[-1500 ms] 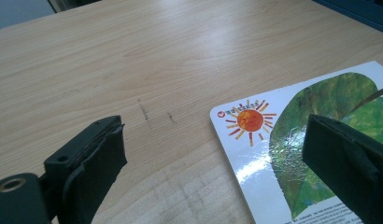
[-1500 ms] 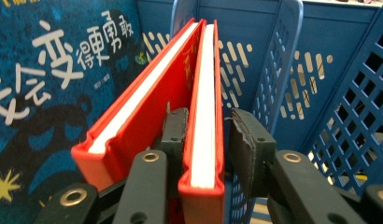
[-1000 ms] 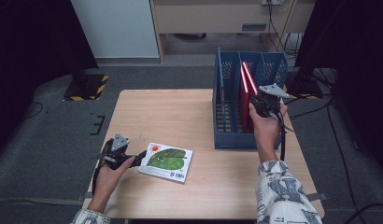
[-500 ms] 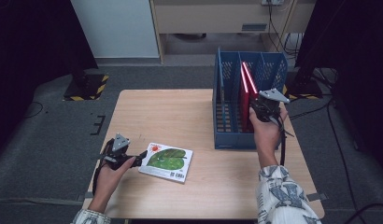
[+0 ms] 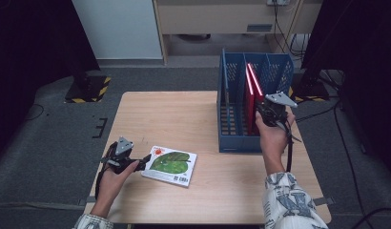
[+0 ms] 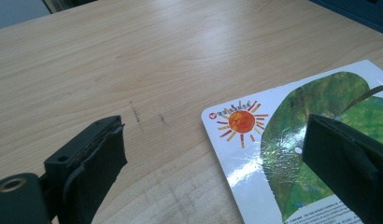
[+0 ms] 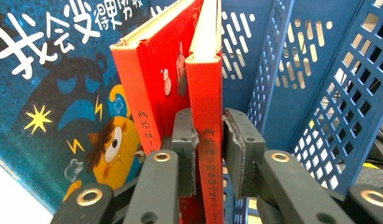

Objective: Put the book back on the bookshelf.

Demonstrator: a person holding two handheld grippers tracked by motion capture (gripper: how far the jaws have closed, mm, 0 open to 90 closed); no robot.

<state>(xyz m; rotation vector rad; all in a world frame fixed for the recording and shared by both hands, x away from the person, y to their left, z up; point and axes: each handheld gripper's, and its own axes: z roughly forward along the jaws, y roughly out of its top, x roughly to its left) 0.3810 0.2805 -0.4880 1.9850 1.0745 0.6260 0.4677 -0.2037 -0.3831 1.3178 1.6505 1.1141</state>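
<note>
The right gripper (image 7: 209,154) stands with its jaws on either side of the spine of a thin red book (image 7: 209,112), which is upright in the blue file rack (image 7: 320,93). The jaws have just been closing on that spine; the left pad lies against it, while a thin gap shows at the right pad, so whether the grip is firm cannot be told. The book's spine carries yellow characters. A second red book (image 7: 154,79) leans just beside it, and beyond that stands a blue picture book (image 7: 63,93) showing a cartoon face. In the high view, the right gripper (image 5: 267,112) sits at the rack's (image 5: 231,138) near right part, at the far right of the wooden table (image 5: 174,114). The left gripper (image 6: 213,154) hangs wide open over the table's near left, one jaw above a flat book with a green leaf cover (image 6: 320,130) and an orange sun, holding nothing.
</note>
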